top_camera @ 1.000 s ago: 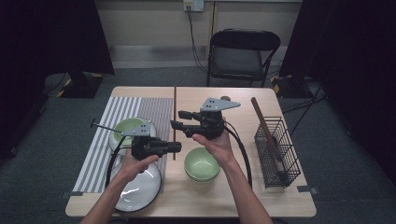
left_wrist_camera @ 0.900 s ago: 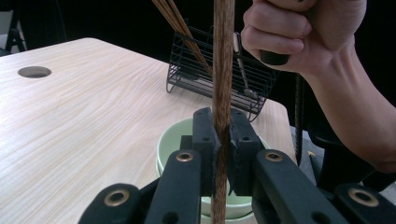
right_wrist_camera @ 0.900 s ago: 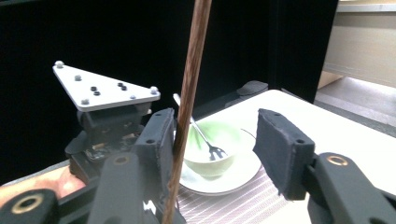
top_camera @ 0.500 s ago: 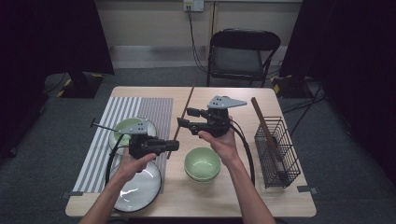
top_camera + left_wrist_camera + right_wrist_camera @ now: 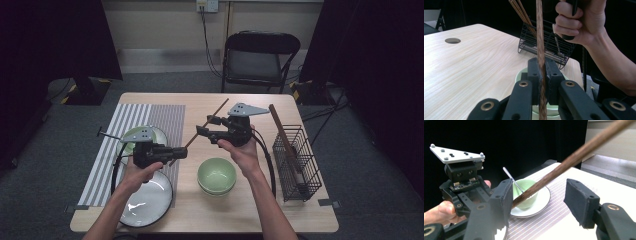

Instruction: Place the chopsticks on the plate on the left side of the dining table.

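High view puts the chopstick (image 5: pixel 207 122) in the air above the middle of the counter (image 5: pixel 200 220), slanting from the left gripper (image 5: pixel 176 152) up past the right gripper (image 5: pixel 202 131) toward the far edge. Left gripper view has that gripper's jaws clamped together on the chopstick's lower end, the stick running straight up between the pads, with a green bowl (image 5: pixel 524 72) just beyond them. In the right gripper view the jaws stand apart and have just been opening; the chopstick (image 5: pixel 574 157) crosses the gap between them, near the left pad, and neither pad presses on it. So the handover looks done, and the left gripper alone carries the stick.

The main risk is leverage: the grip sits at one end of a long, smooth stick, so the free end could swing or pivot in the pads and slip out onto the counter or into the green bowl (image 5: pixel 216 175) below. As the right gripper draws away, a pad could also knock the stick, since it lies close to one of them. Any wide turn of the left hand could sweep the far end against the right hand (image 5: pixel 242 150), or toward the wire basket (image 5: pixel 295 160) that holds more chopsticks.
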